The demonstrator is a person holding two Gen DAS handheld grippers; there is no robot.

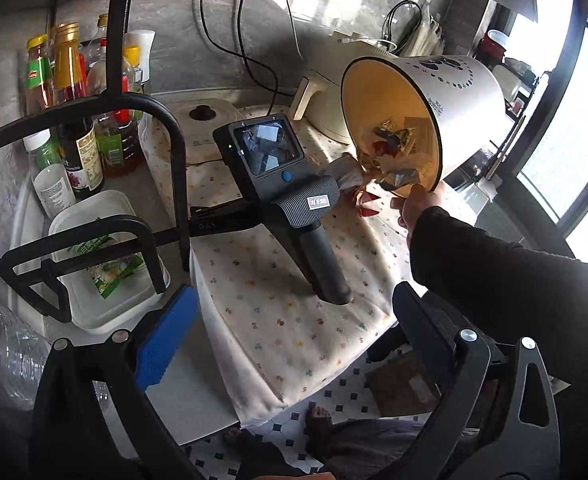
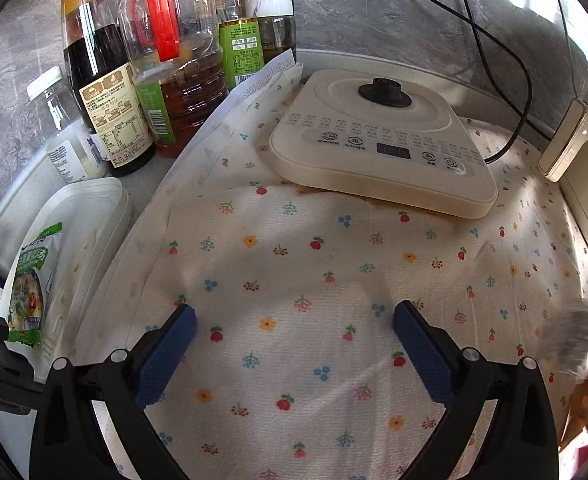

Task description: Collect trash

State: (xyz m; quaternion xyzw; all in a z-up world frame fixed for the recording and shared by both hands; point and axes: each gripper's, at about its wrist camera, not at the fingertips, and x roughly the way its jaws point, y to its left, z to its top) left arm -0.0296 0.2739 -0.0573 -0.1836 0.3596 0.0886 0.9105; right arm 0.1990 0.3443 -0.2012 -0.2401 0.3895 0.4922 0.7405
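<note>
Bare hand point(image 1: 415, 204) in a dark sleeve point(image 1: 505, 280), reaching out over the flowered cloth point(image 1: 294, 320), gripping the lower rim of a white bin point(image 1: 445, 108). Bin tipped on its side above the cloth, long axis nearly level, mouth facing the bottles point(image 1: 74, 120), trash point(image 1: 393, 156) spilling from it onto the cloth. Right gripper point(image 2: 294, 344) lying on the cloth, jaws wide, holding nothing. Left gripper point(image 1: 290, 344) raised above the cloth's near edge, jaws wide and empty.
</note>
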